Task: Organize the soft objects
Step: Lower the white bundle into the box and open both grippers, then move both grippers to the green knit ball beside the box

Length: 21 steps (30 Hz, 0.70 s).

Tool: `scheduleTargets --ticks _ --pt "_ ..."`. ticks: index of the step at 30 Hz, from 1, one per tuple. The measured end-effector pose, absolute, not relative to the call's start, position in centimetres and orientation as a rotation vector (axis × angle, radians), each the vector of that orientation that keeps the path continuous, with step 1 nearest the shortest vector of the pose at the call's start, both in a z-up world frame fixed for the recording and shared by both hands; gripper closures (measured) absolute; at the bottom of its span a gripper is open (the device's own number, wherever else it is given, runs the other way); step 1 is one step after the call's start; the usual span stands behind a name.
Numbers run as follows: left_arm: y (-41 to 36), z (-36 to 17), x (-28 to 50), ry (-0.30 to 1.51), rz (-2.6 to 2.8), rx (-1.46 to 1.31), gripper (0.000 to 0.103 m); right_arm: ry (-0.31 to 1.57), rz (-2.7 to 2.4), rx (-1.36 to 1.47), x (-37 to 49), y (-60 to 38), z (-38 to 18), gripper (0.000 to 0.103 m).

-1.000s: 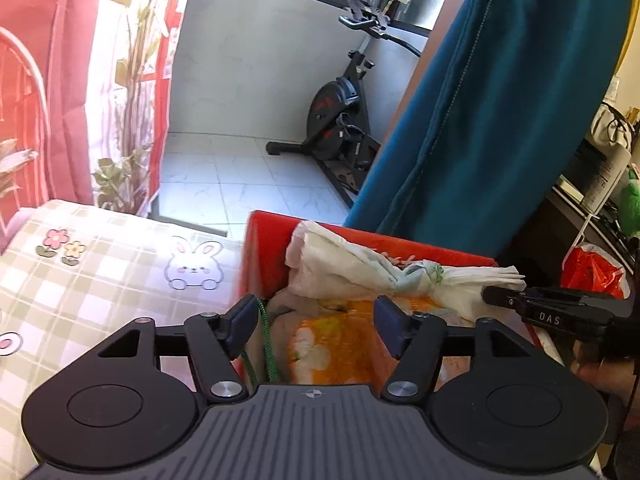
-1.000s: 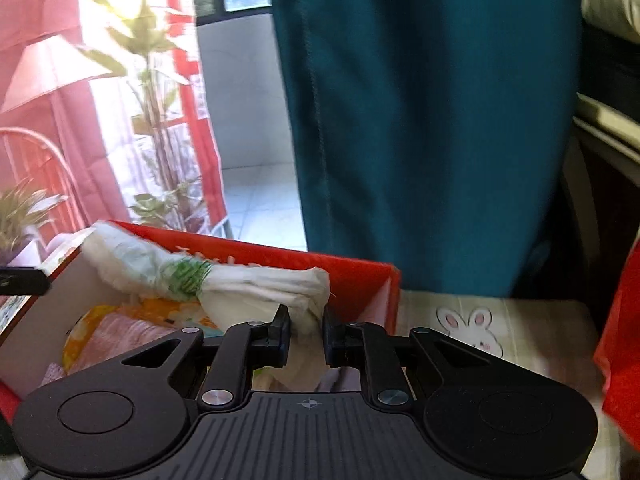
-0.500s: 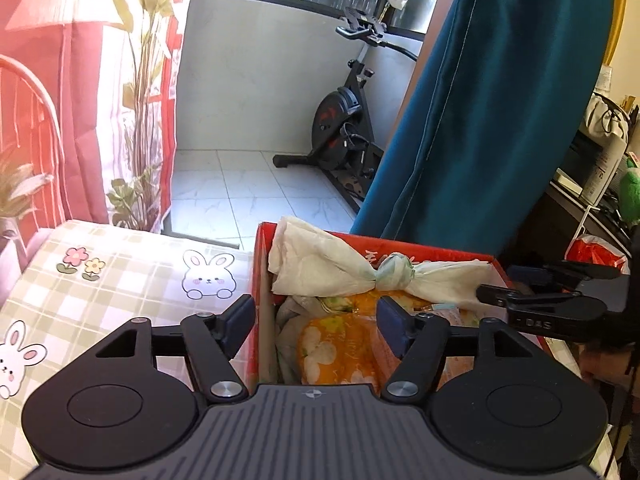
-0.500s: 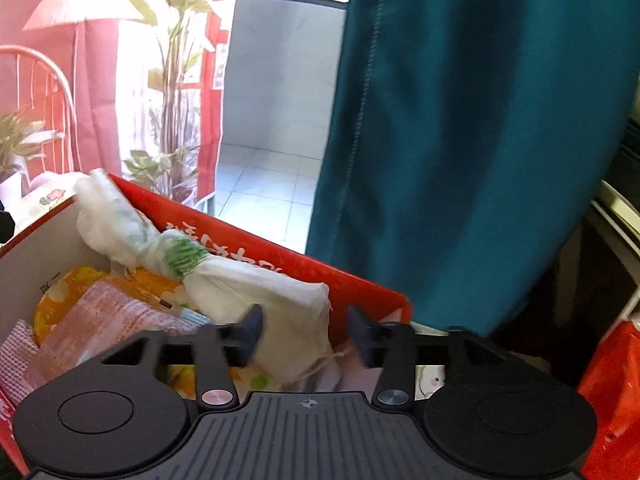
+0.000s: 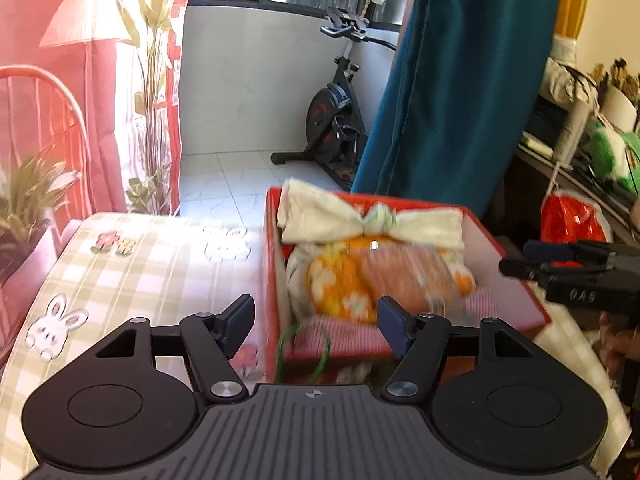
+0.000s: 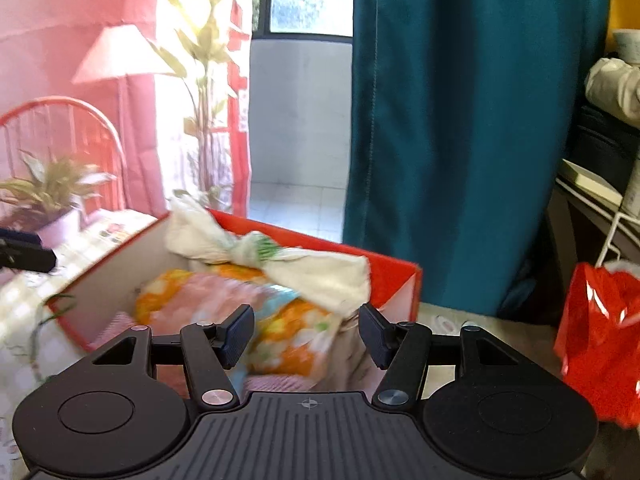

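A red box (image 5: pixel 272 264) (image 6: pixel 394 276) sits on the checked bunny tablecloth (image 5: pixel 140 264). A cream knotted cloth (image 5: pixel 372 222) (image 6: pixel 280 260) lies across its far side. Under it sit an orange flowered soft item (image 5: pixel 336 280) (image 6: pixel 288 344) and a pink soft item (image 5: pixel 400 276) (image 6: pixel 224 292). A pink striped cloth (image 5: pixel 344 338) lines the near end. My left gripper (image 5: pixel 316 322) is open and empty, hovering in front of the box. My right gripper (image 6: pixel 306 336) is open and empty above the box; it also shows at the right of the left wrist view (image 5: pixel 560 270).
A green loop (image 5: pixel 306 346) hangs at the box's near wall. A red plastic bag (image 6: pixel 600 340) (image 5: pixel 572 220) stands right of the box. A teal curtain (image 6: pixel 460 140) hangs behind. An exercise bike (image 5: pixel 336 120), a potted plant (image 6: pixel 52 196) and cluttered shelves (image 5: pixel 592 140) surround the table.
My right gripper opened and let go of the knotted cloth, which now rests in the box. Both grippers pulled back and up from the box.
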State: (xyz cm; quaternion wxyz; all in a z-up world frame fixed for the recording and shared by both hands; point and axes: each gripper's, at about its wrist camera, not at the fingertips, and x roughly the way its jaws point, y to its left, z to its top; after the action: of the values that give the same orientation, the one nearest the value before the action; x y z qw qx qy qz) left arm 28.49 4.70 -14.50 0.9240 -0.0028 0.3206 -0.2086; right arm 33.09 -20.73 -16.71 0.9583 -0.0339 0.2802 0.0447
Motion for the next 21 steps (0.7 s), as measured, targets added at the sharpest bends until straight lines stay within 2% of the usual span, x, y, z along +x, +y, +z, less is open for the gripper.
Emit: scheduleTargets --ticks 10,21 --pt "8.0 -18.5 26.1 0.749 -0.400 -0.027 0.033 0.500 0.102 0.060 27.1 -19.1 -18.5 0.049" --pt "11.4 -22.4 26.6 0.816 -0.435 -0.114 0.038 0.615 0.157 0.067 25.1 -15.3 -23.5 0.049"
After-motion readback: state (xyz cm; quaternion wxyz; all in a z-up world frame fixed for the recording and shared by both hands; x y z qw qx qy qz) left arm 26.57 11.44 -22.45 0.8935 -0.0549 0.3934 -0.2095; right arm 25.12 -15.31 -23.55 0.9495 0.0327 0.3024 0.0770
